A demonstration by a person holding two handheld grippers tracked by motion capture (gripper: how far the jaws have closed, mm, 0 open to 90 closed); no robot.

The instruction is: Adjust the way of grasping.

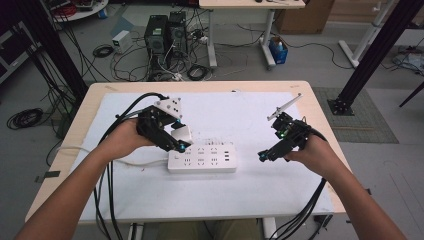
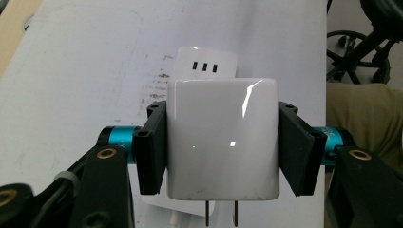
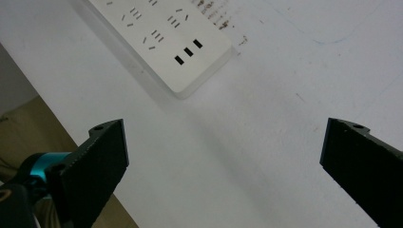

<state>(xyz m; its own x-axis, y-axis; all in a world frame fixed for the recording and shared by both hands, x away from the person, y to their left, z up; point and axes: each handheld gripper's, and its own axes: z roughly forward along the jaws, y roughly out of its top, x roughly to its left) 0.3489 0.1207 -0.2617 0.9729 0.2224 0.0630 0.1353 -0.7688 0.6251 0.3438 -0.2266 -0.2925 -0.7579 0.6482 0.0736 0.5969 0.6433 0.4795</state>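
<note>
Left gripper (image 2: 222,147) clamps a white charger (image 2: 222,142), prongs exposed, over the power strip's (image 1: 202,158) left end, mid-worktop (image 1: 260,190). Right gripper (image 3: 223,161) hangs wide apart beside the strip's right end.

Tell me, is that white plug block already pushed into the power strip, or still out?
Out. The left gripper holds the white charger by its sides, and both metal prongs hang bare, above the power strip.

Left gripper (image 1: 178,141) jaws are clamped tight, while right gripper (image 1: 264,156) jaws gape wide apart.
</note>
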